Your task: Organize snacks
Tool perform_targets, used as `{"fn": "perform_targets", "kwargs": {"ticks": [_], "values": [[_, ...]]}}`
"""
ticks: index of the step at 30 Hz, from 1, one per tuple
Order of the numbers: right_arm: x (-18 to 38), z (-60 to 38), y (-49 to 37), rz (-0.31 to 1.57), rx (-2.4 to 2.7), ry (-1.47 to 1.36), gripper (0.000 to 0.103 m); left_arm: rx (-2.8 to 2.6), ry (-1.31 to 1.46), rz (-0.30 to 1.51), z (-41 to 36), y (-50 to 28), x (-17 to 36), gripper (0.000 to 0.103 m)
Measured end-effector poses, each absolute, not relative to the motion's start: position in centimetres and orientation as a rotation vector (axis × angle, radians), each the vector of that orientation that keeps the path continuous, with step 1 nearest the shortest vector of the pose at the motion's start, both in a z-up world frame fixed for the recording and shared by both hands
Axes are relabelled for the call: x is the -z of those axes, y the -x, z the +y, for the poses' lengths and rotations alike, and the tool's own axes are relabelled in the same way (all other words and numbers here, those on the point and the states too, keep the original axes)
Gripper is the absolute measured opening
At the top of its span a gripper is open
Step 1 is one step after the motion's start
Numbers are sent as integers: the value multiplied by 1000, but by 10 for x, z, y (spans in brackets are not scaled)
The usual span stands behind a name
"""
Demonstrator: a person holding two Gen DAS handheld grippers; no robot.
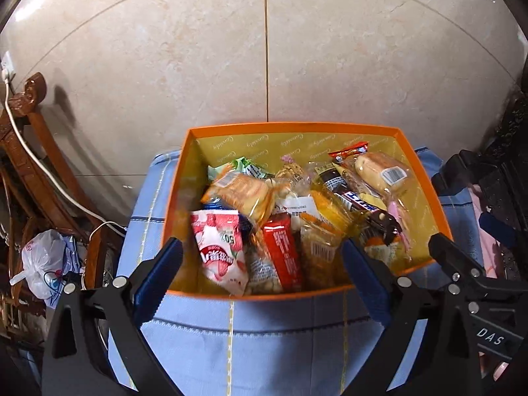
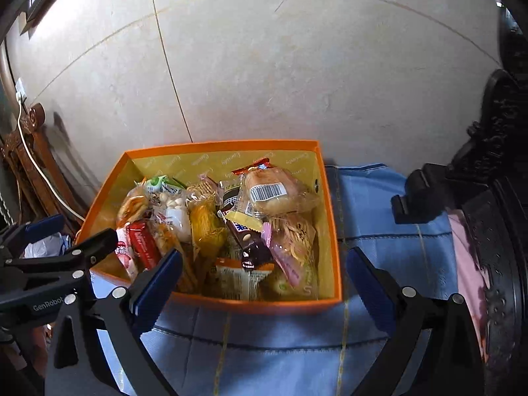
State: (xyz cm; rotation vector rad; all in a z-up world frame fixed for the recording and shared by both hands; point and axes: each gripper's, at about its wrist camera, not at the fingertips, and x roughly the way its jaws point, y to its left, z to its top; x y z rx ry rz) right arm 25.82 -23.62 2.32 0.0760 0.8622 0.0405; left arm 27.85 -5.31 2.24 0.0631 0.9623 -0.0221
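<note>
An orange box [image 1: 290, 128] [image 2: 224, 147] with a yellow lining stands on a blue checked cloth [image 1: 264, 336] [image 2: 379, 198]. It is full of wrapped snacks: a pink strawberry pouch [image 1: 221, 247], a red packet [image 1: 282, 250], a dark chocolate bar [image 1: 359, 204] [image 2: 244, 231] and a bread roll in clear wrap [image 1: 379, 171] [image 2: 277, 191]. My left gripper [image 1: 260, 247] [image 2: 81, 227] hangs open over the box's near left part, holding nothing. My right gripper [image 2: 264, 255] [image 1: 468, 231] is open and empty above the box's near right edge.
A tiled wall [image 1: 198, 49] rises just behind the box. At left are a carved wooden chair [image 1: 36, 138], a white cable [image 1: 39, 165] and a white plastic bag [image 1: 43, 260]. Dark carved furniture [image 2: 495, 165] and a pink cloth [image 2: 462, 264] flank the right.
</note>
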Motion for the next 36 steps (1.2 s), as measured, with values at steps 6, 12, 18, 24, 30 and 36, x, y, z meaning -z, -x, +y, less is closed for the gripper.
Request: {"fn": "perform_targets", "kwargs": {"ticks": [6, 12, 18, 24, 30, 36], "values": [[-40, -235, -236, 841, -23, -77, 100, -3, -54, 944, -46, -255, -38, 95], [-49, -233, -223, 834, -24, -74, 100, -8, -46, 930, -39, -236, -50, 95], [-54, -230, -218, 827, -26, -70, 100, -19, -44, 924, -34, -229, -57, 95], [-59, -229, -217, 821, -28, -69, 100, -15, -45, 918, -34, -227, -61, 95], [-59, -229, -219, 821, -26, -67, 100, -17, -46, 916, -33, -228, -62, 95], [-58, -228, -220, 824, -27, -67, 100, -19, -45, 917, -31, -230, -61, 95]]}}
